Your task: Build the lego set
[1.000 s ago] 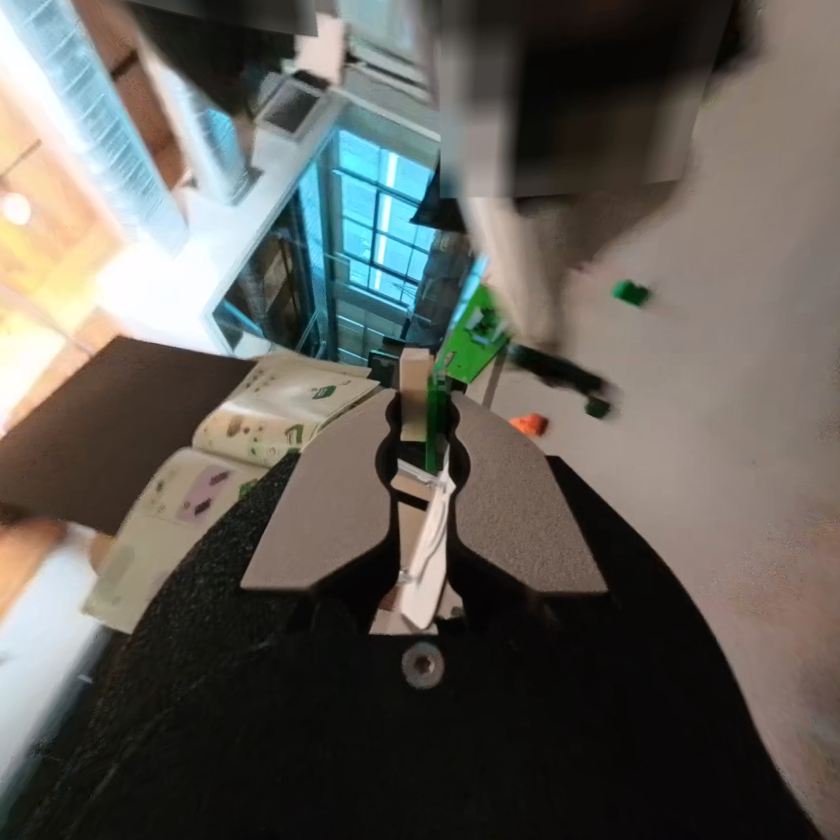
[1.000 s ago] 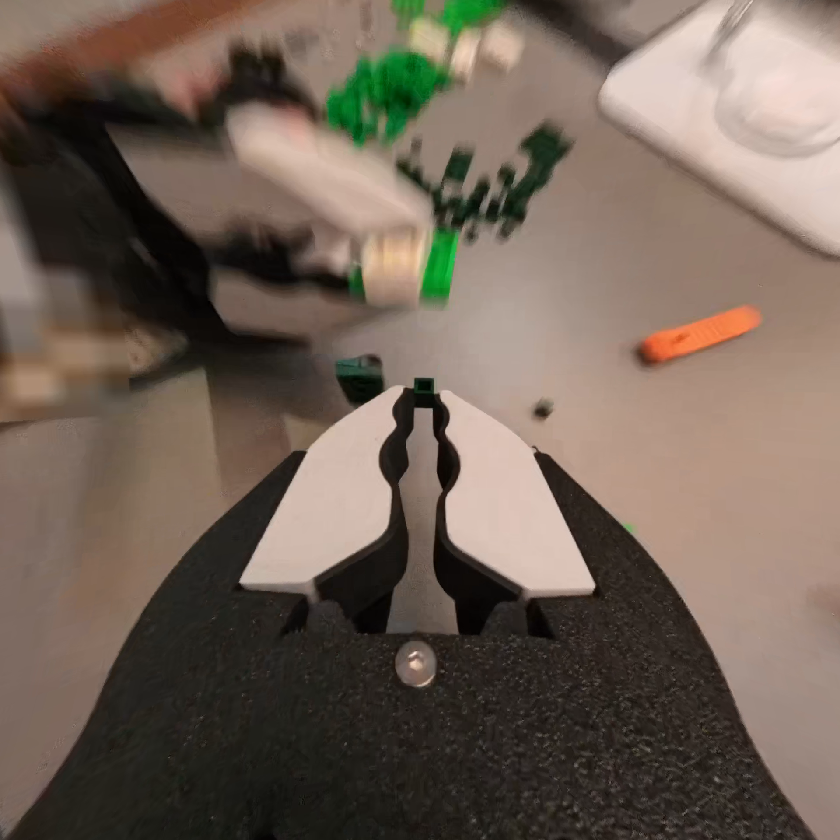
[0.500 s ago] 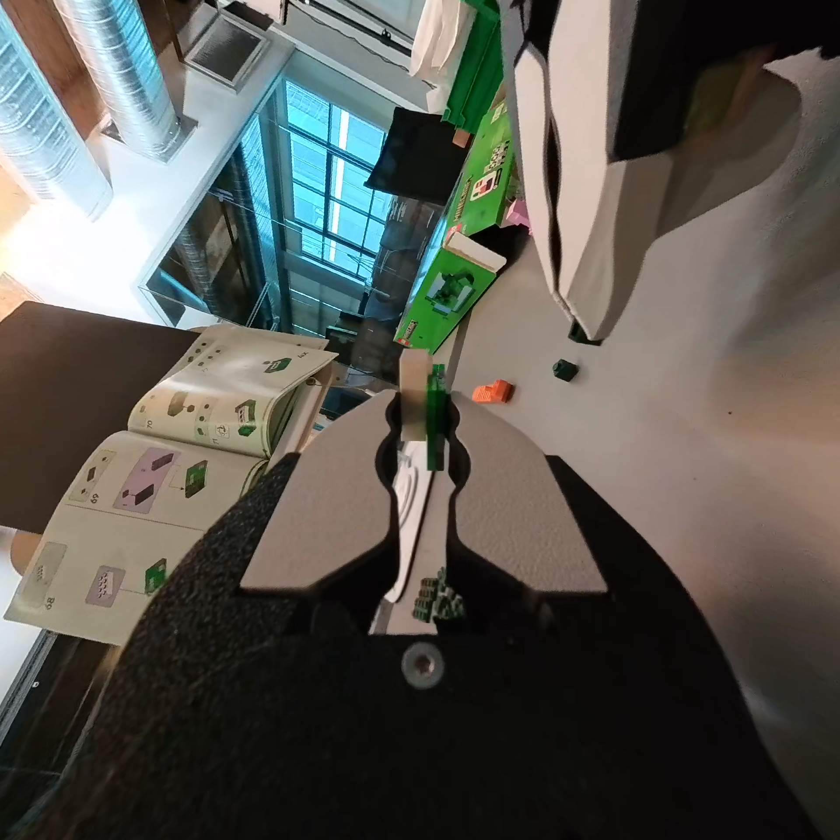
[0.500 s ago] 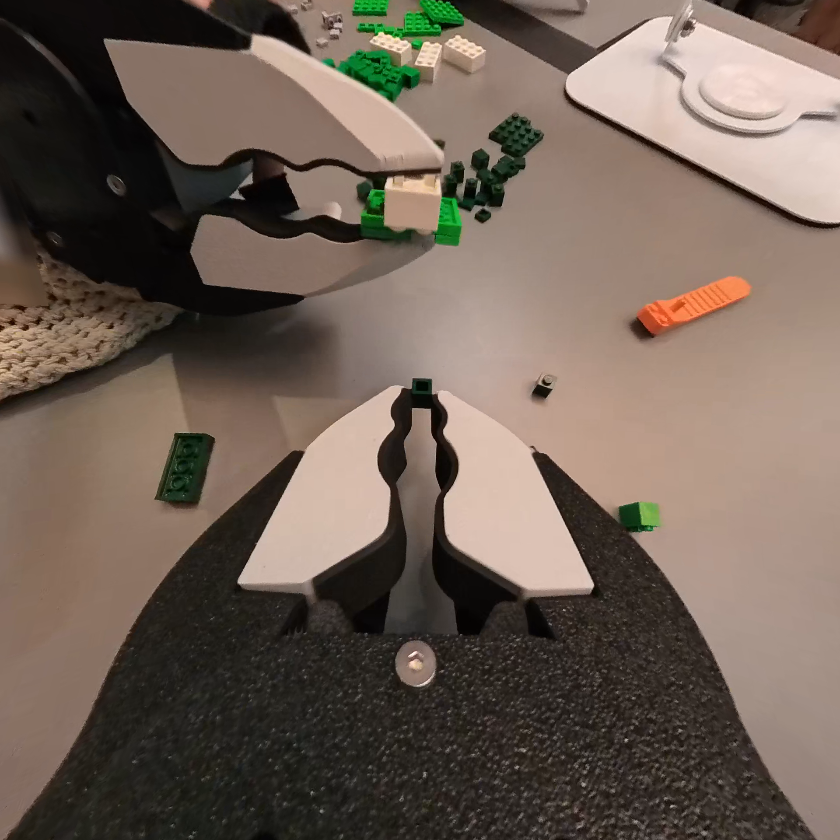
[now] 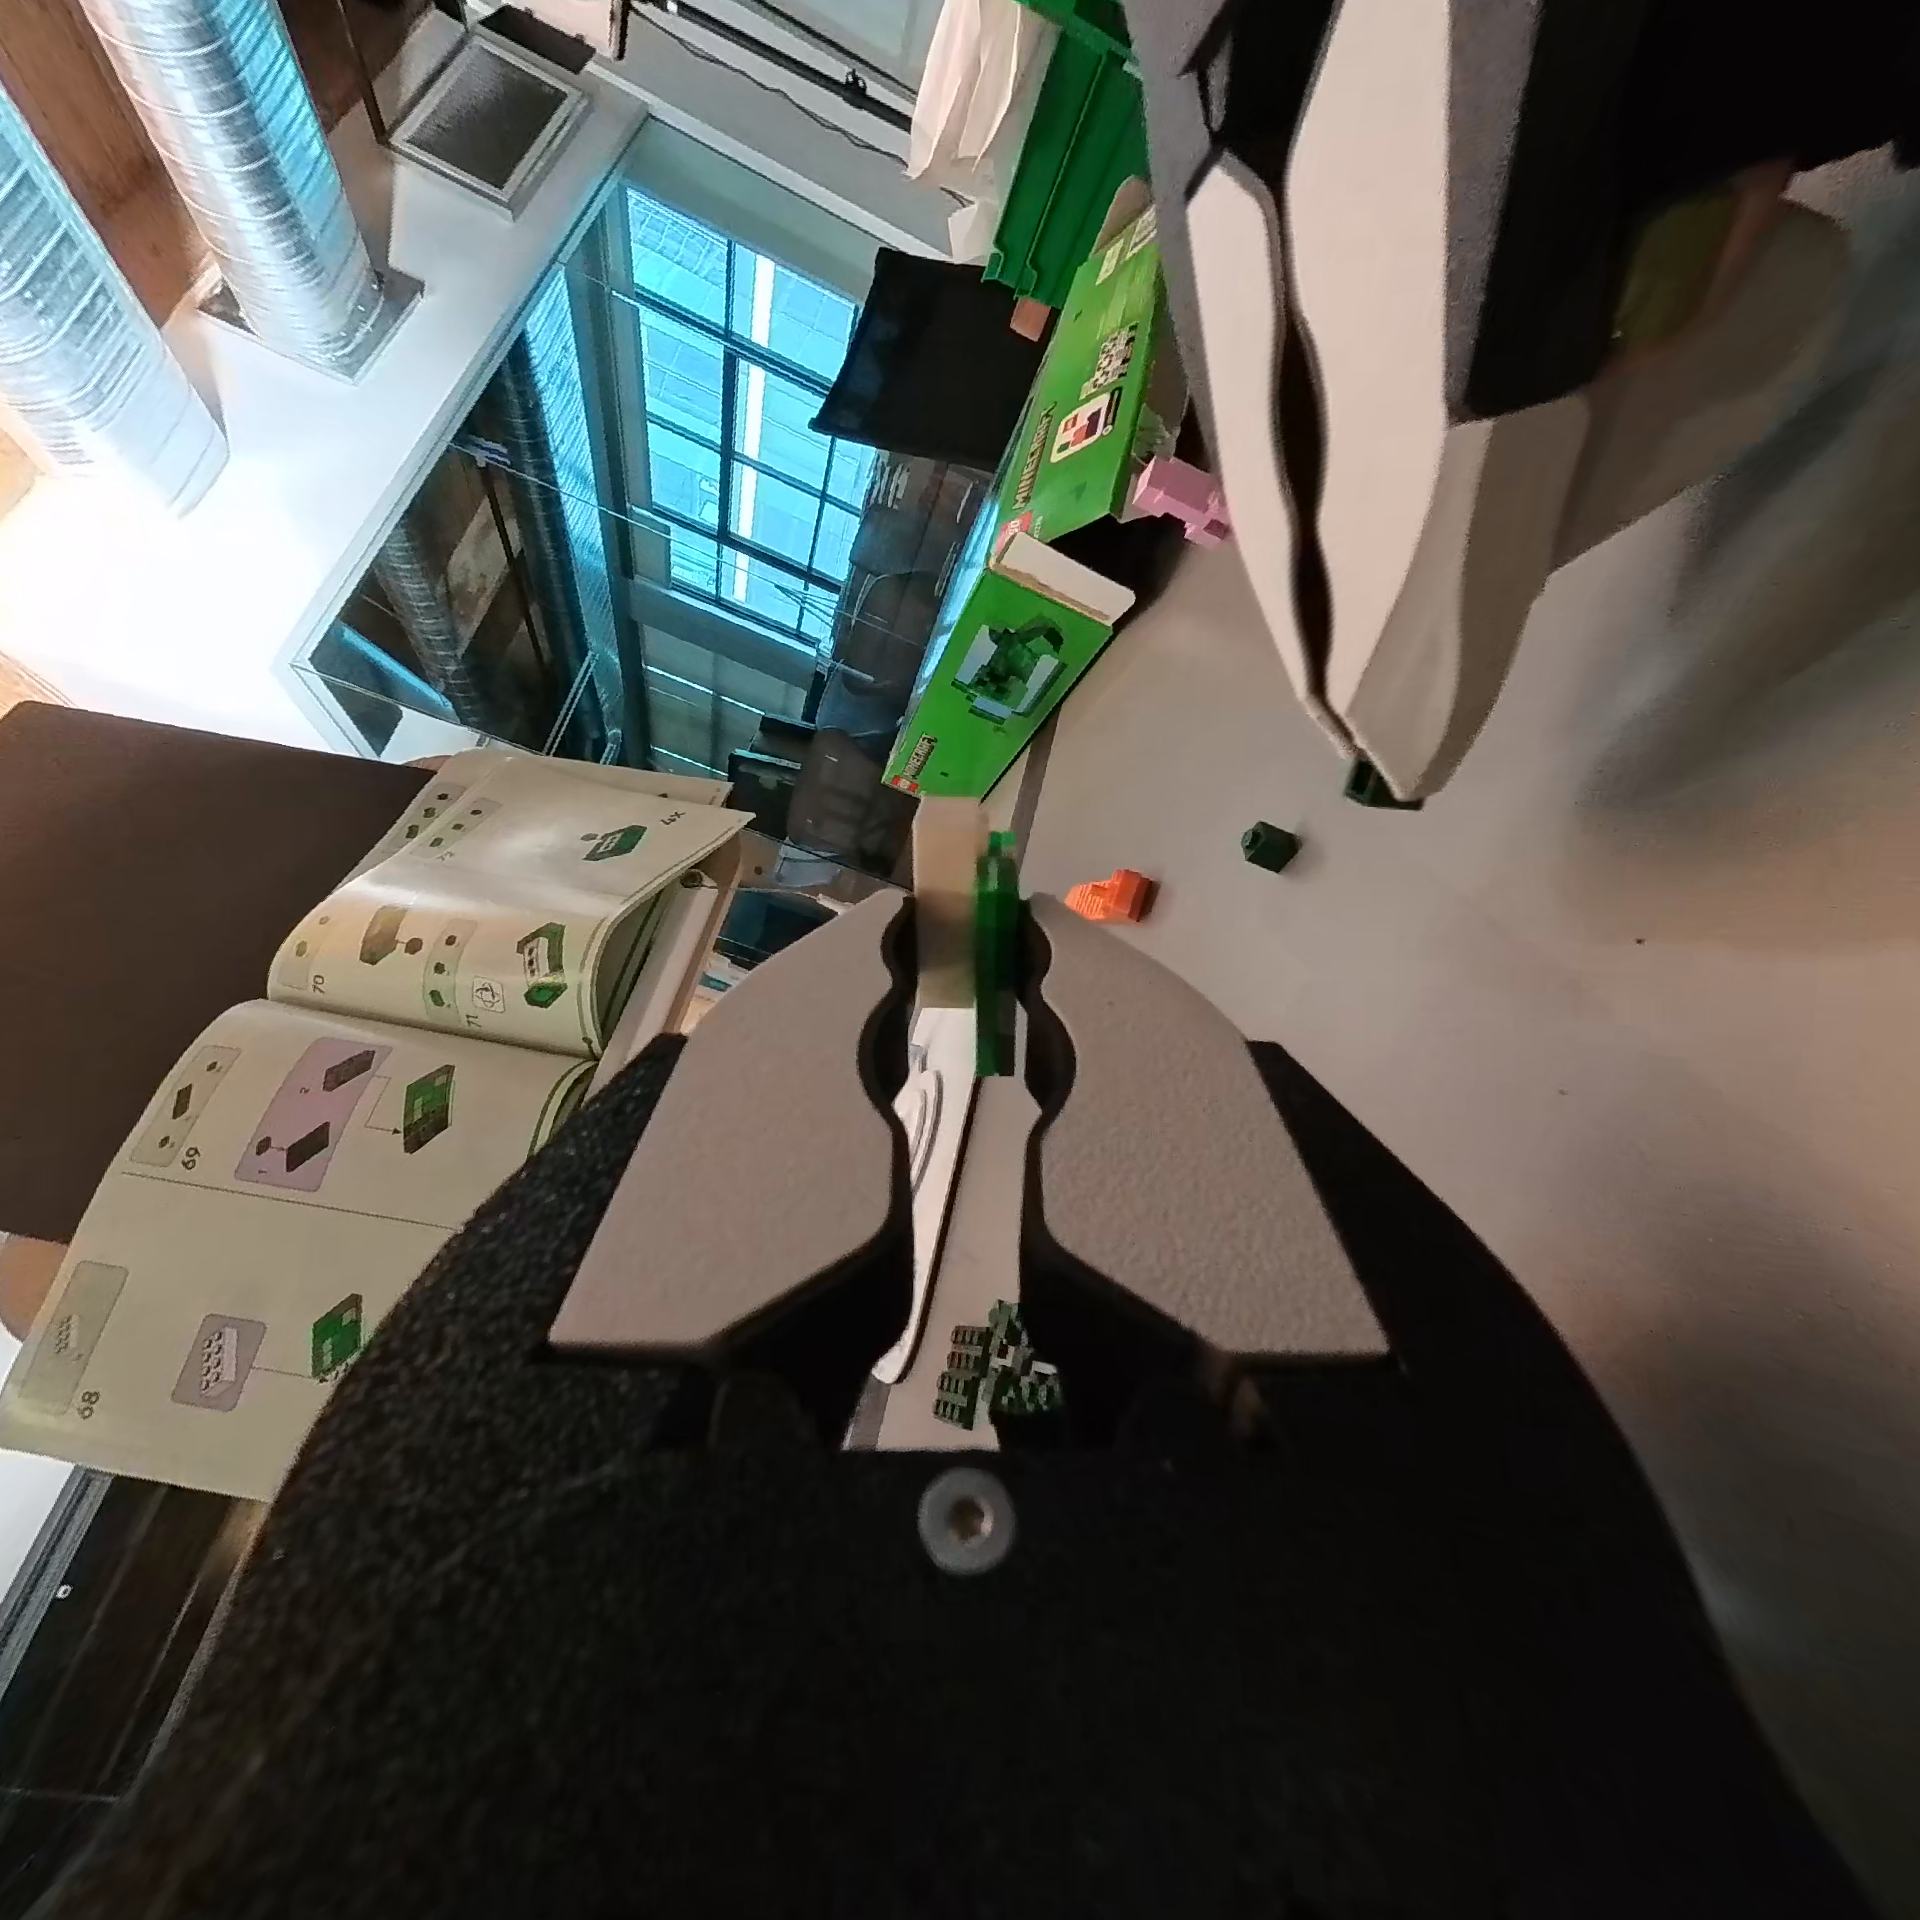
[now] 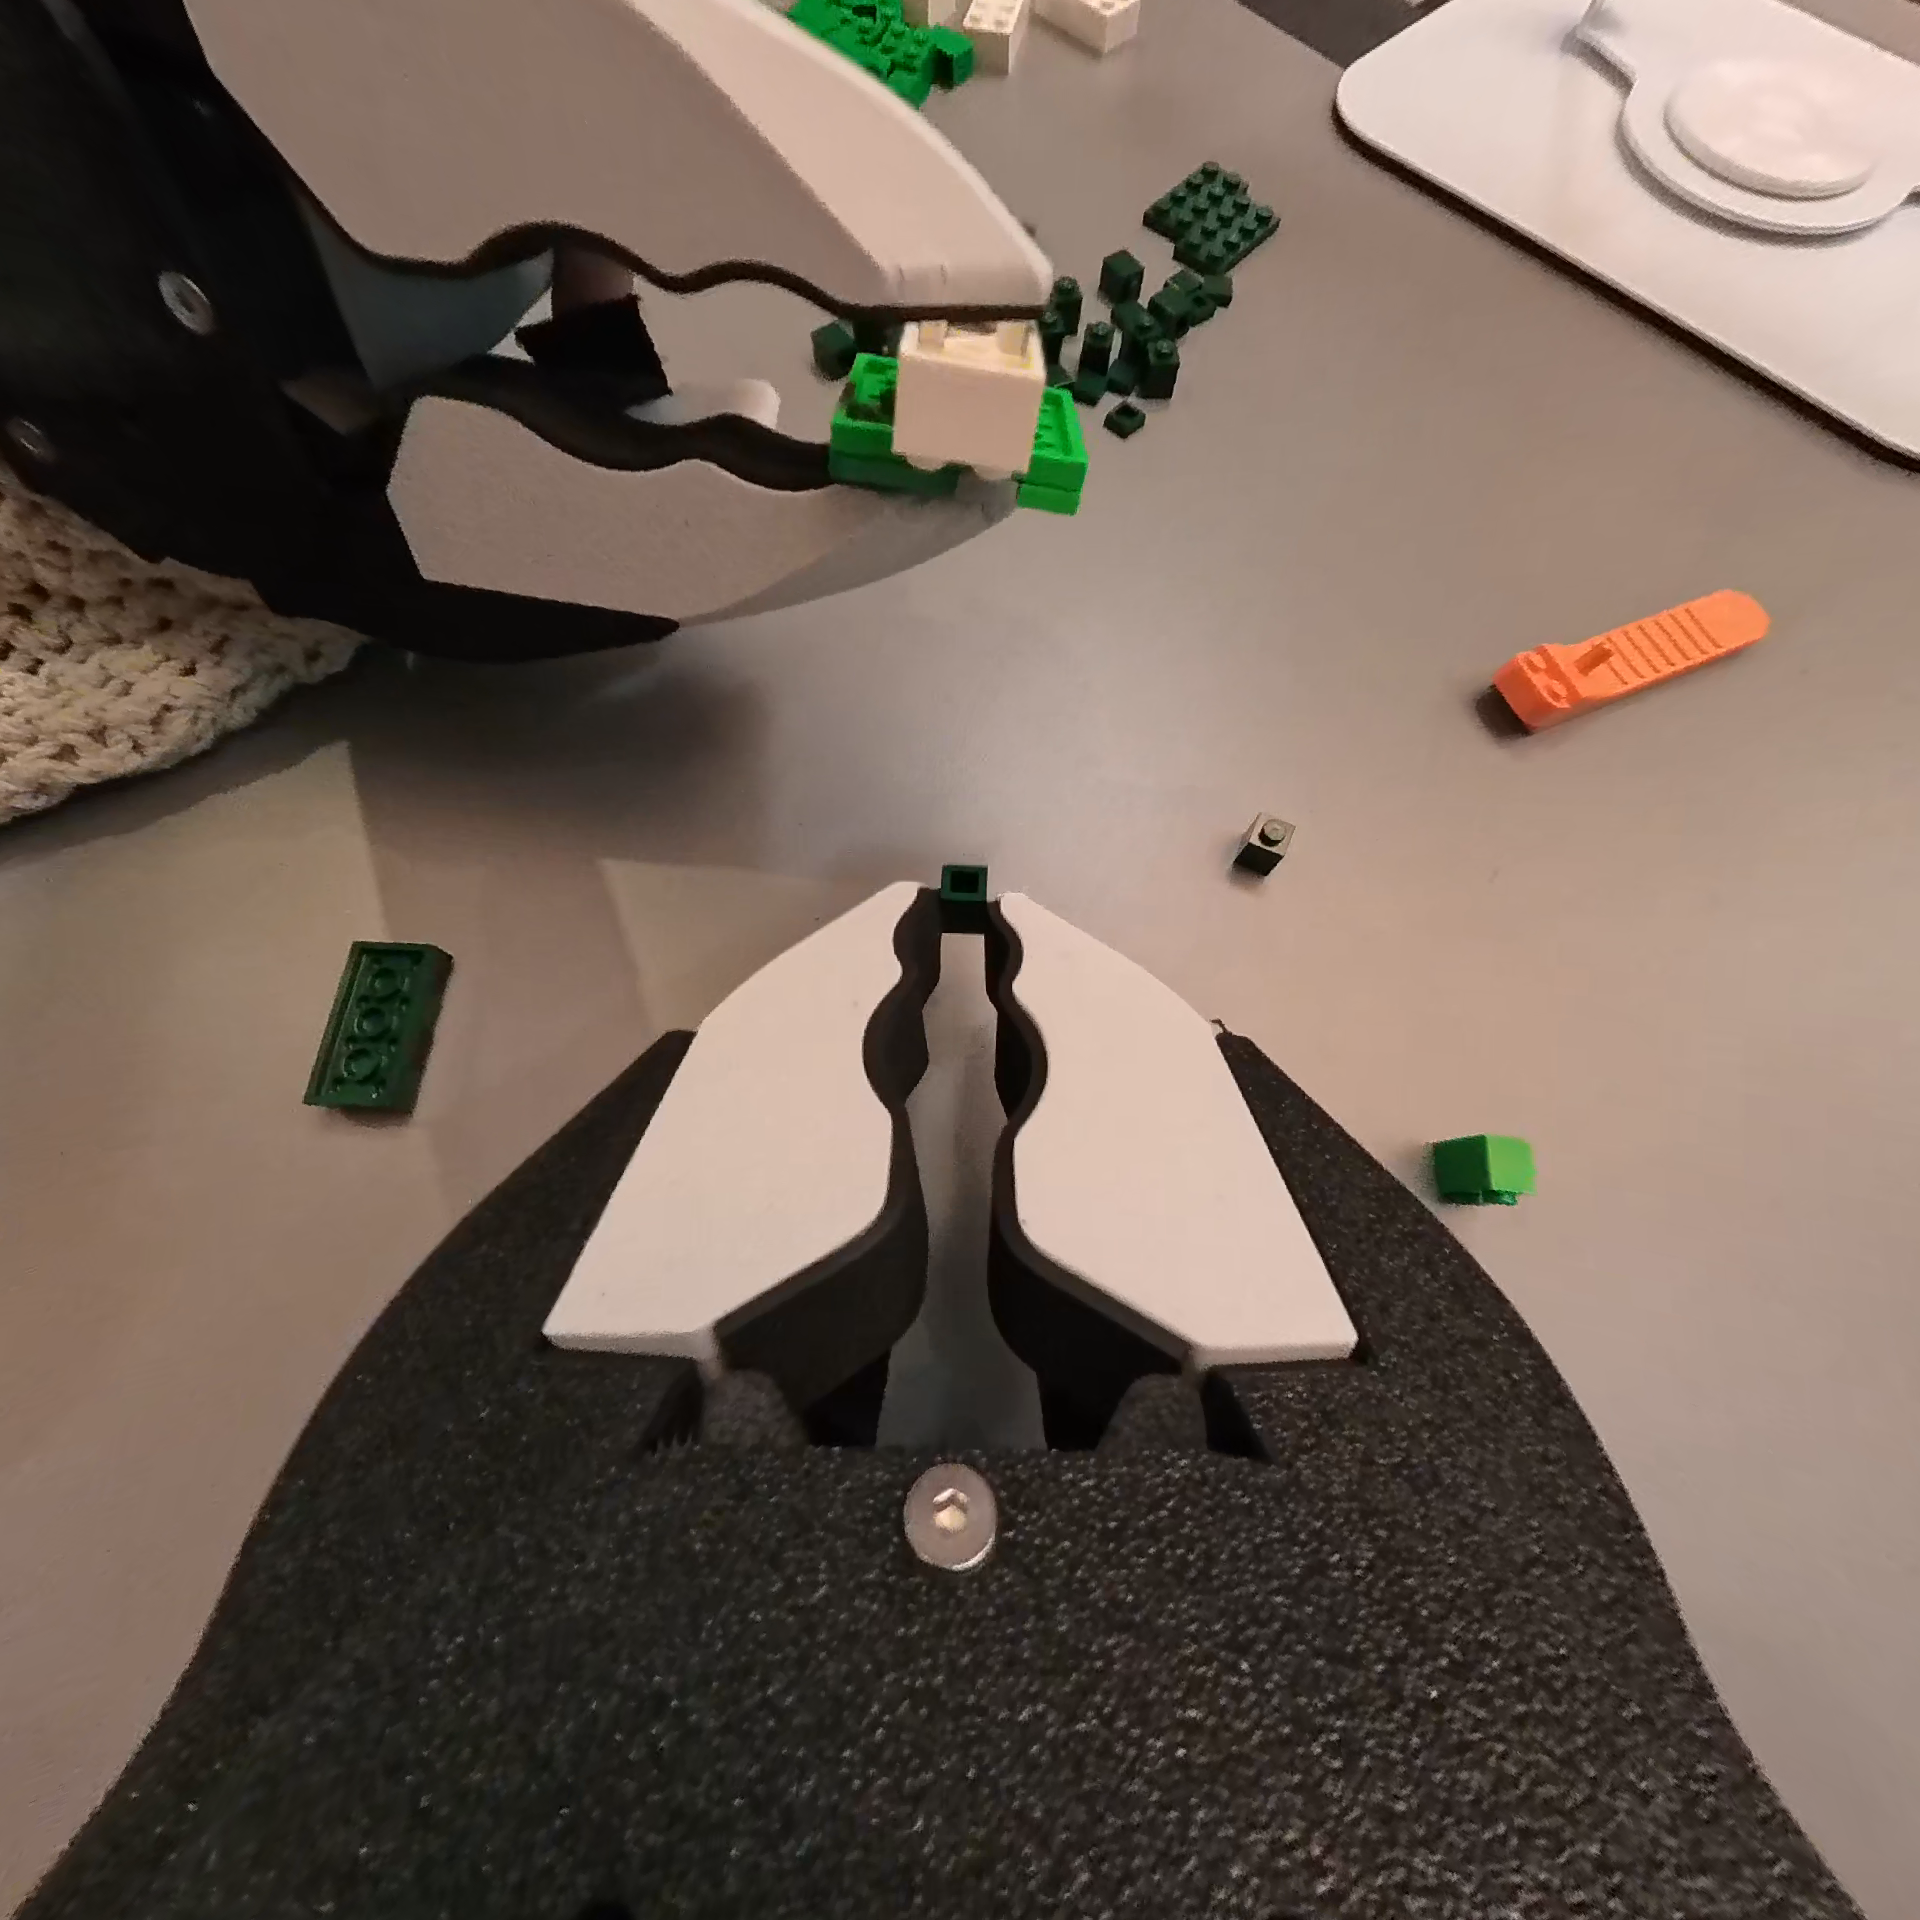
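At the upper left of the right wrist view, the left gripper [image 6: 935, 405] pinches a white block on green plates [image 6: 961, 421] above the grey table [image 6: 1351, 987]. Lower centre, the right gripper [image 6: 961, 902] squeezes a tiny dark green brick [image 6: 962, 889]. An orange tool [image 6: 1626, 660] lies at right.

The white mat [image 6: 1558, 197] is cut off by the edge; the instruction booklet [image 5: 312, 1122] is partly hidden.
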A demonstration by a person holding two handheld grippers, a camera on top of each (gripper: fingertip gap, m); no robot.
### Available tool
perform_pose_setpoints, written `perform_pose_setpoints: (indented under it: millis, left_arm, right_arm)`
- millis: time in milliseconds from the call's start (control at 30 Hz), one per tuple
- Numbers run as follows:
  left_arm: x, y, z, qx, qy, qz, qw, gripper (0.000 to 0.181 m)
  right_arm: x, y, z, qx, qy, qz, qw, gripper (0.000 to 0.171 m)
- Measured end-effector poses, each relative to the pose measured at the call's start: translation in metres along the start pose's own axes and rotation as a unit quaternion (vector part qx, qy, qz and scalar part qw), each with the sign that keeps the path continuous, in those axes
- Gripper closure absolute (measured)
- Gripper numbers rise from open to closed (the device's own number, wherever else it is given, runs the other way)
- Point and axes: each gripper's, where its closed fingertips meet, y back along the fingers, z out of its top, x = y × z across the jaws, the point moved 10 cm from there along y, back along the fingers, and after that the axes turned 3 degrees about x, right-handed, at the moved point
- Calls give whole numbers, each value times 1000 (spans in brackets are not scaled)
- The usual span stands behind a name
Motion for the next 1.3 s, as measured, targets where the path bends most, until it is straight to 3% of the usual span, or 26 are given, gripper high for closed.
perform_pose_setpoints:
  millis: [467,600,700,800,900,967,1067,1300]
  left_arm:
    - [0,-1,-1,1,3,-4,1000,165]
    - [9,2,-3,-25,87,9,996,164]
    - [28,11,-10,-128,254,6,959,164]
    - [43,19,-24,-222,402,-3,888,164]
    - [47,20,-39,-272,501,-21,821,164]
    - [48,20,-45,-289,537,-29,792,165]
    - [47,19,-51,-287,552,-32,782,164]
    - [43,15,-53,-266,547,-40,793,164]
  right_arm:
    - [1,-6,-5,30,22,-13,999,163]
    - [3,-9,-6,41,38,-24,998,163]
    - [5,-11,-7,38,52,-33,997,163]
    - [6,-11,-7,34,57,-36,997,163]
    - [6,-11,-7,31,58,-37,997,163]
    - [6,-11,-8,30,59,-36,997,163]
    - [5,-11,-7,30,59,-33,997,163]
    - [4,-12,-7,39,62,-26,997,159]
